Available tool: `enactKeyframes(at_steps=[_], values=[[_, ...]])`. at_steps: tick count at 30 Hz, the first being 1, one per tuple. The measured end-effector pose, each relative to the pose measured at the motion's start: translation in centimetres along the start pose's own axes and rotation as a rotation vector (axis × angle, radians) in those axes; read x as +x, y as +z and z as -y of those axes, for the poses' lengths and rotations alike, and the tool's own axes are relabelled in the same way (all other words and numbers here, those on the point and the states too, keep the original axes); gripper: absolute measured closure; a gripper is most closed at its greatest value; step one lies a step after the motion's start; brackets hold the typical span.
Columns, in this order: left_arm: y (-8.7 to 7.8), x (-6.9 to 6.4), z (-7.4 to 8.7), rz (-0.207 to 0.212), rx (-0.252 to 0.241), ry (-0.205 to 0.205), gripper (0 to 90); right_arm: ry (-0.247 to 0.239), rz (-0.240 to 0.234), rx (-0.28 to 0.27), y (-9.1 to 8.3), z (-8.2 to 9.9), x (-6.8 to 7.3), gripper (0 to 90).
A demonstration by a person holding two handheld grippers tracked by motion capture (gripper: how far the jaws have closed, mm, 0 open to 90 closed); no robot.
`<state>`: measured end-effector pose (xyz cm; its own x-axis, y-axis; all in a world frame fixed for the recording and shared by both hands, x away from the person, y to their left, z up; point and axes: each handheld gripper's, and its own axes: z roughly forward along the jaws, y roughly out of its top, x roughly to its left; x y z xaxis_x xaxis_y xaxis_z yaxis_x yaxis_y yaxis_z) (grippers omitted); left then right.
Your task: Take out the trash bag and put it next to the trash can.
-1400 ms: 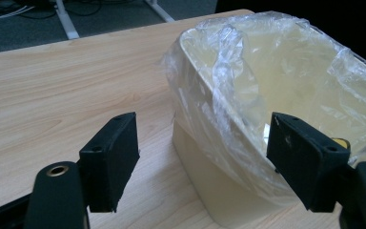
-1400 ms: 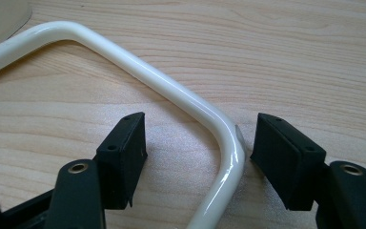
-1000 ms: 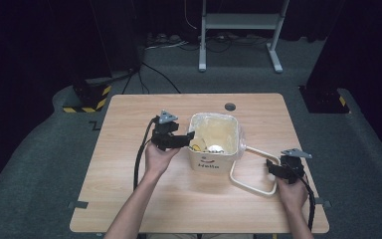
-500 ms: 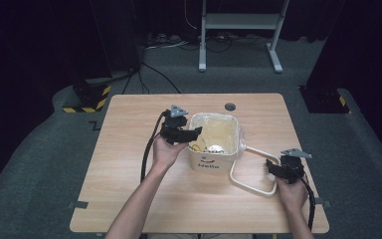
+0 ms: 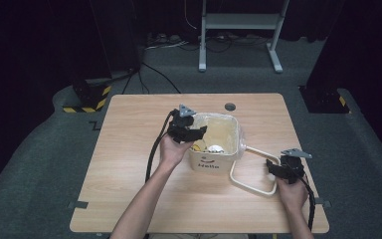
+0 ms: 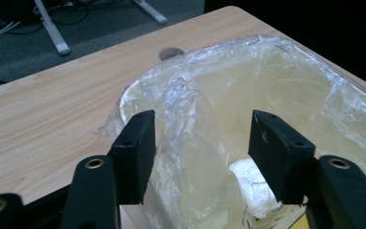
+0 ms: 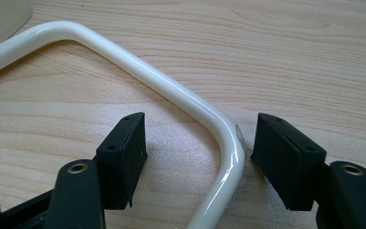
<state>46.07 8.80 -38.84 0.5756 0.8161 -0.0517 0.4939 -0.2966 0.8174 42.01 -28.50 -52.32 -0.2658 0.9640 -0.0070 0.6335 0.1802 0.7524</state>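
A cream bin (image 5: 214,163) marked "Hello" stands mid-table, lined with a clear plastic bag (image 5: 226,125). My left gripper (image 5: 199,132) hangs over the bin's left rim. Its jaws have just been closing, and a raised fold of the bag (image 6: 190,119) stands between them (image 6: 200,143) without being pinched. Something white (image 5: 214,148) lies in the bin's bottom. The bin's cream handle (image 5: 248,186) lies flat on the table to the right. My right gripper (image 5: 274,168) stays open astride the handle's bent corner (image 7: 219,129), its pads clear of it on both sides (image 7: 198,148).
A round cable hole (image 5: 230,106) sits near the table's far edge behind the bin. The left gripper's black cable (image 5: 154,149) trails along the forearm. A metal stand (image 5: 238,22) is on the floor beyond the table, and a black-and-yellow striped block (image 5: 87,102) lies at far left.
My left gripper has moved right and a little farther away, from beside the bin's left wall to over its rim, with its jaws narrower. The right gripper has kept still.
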Motion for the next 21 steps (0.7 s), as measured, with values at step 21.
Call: enactKeyframes(at_steps=[21], values=[[0.96, -0.47, -0.32, -0.078, 0.067, 0.064, 70.8, 0.000, 0.000, 0.000, 0.00, 0.00, 0.00, 35.6]])
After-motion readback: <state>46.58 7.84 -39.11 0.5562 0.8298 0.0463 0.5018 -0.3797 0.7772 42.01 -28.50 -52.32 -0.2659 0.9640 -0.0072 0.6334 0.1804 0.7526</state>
